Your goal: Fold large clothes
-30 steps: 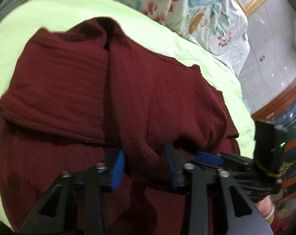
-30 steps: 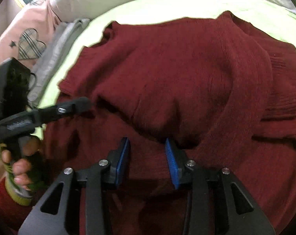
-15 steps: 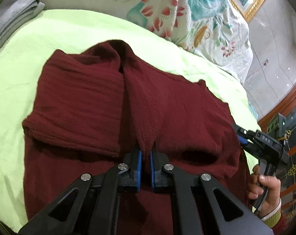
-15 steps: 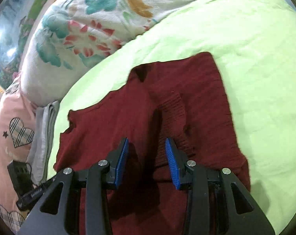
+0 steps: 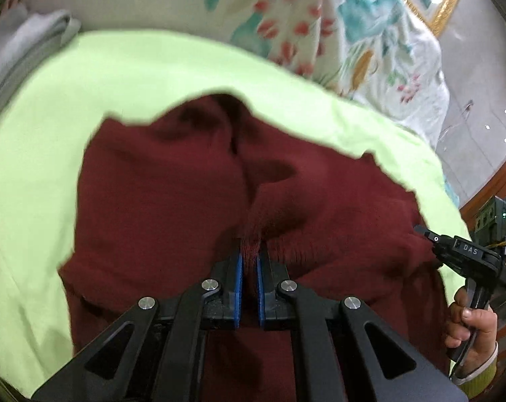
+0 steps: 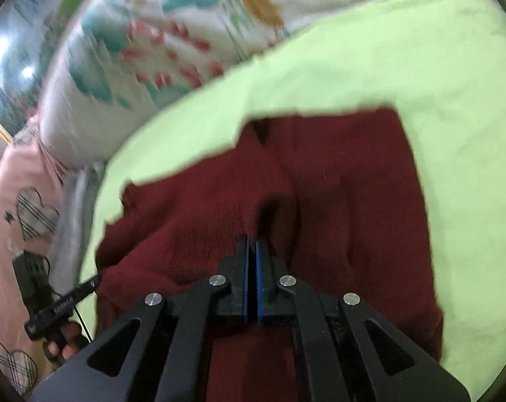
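A dark red knitted sweater (image 5: 172, 201) lies partly folded on a light green sheet (image 5: 42, 140); it also shows in the right wrist view (image 6: 353, 194). My left gripper (image 5: 249, 258) is shut on a ridge of the sweater's fabric near its hem. My right gripper (image 6: 251, 251) is shut on a fold of the same sweater near its hem. Each gripper shows in the other's view: the right one at the sweater's right edge (image 5: 453, 251), the left one at its left edge (image 6: 65, 305). Both views are blurred by motion.
A floral quilt (image 5: 336, 33) is piled beyond the sheet. Grey folded cloth (image 5: 21, 43) lies at the far left. A pink heart-print cover (image 6: 21, 214) is on the left in the right wrist view. A wooden cabinet (image 5: 500, 184) stands at the right.
Both grippers went from open to shut on the sweater: the left half a second ago, the right just now. The sweater's near edge has lifted and both views have pulled back.
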A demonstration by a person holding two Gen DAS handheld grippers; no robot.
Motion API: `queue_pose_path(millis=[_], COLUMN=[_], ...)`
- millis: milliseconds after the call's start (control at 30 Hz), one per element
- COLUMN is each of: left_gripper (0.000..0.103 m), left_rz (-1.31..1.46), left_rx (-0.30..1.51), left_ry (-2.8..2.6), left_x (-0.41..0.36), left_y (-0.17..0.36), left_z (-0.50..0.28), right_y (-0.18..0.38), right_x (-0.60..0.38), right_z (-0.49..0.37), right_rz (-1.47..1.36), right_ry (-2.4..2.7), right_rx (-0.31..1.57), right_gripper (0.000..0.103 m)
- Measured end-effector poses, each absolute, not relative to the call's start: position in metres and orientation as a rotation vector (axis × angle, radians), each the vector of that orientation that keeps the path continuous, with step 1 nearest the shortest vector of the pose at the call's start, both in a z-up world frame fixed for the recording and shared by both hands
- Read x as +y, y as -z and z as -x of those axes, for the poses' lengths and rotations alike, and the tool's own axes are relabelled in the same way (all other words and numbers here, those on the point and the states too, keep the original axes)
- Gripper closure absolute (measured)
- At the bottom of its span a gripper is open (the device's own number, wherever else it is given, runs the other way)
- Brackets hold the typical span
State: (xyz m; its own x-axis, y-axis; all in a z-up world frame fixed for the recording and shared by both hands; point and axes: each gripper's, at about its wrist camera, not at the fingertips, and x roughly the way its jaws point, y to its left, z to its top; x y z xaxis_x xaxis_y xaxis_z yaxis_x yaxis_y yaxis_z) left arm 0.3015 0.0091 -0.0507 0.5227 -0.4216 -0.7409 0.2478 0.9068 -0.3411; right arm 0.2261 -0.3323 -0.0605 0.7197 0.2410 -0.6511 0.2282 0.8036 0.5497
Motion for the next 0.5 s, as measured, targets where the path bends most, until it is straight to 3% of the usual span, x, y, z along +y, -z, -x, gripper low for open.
queue_pose_path(millis=[200, 333, 500], left_gripper=[0.089, 0.075, 0.072], left_rz=[0.152, 0.131, 0.156], left_rx=[0.946, 0.945, 0.992], left_ry=[0.429, 0.432, 0.379], left_x=[0.007, 0.003, 0.009], left_y=[0.053, 0.049, 0.057], left_z=[-0.282, -0.274, -0.276], right_y=[0.046, 0.022, 0.056], right_x=[-0.336, -0.319, -0.295], right_z=[-0.198, -0.195, -0.224], right_rz=[-0.627, -0.591, -0.517], right_ry=[0.076, -0.001, -0.024], right_rx=[0.732, 0.67, 0.878], right_gripper=[0.097, 0.097, 0.094])
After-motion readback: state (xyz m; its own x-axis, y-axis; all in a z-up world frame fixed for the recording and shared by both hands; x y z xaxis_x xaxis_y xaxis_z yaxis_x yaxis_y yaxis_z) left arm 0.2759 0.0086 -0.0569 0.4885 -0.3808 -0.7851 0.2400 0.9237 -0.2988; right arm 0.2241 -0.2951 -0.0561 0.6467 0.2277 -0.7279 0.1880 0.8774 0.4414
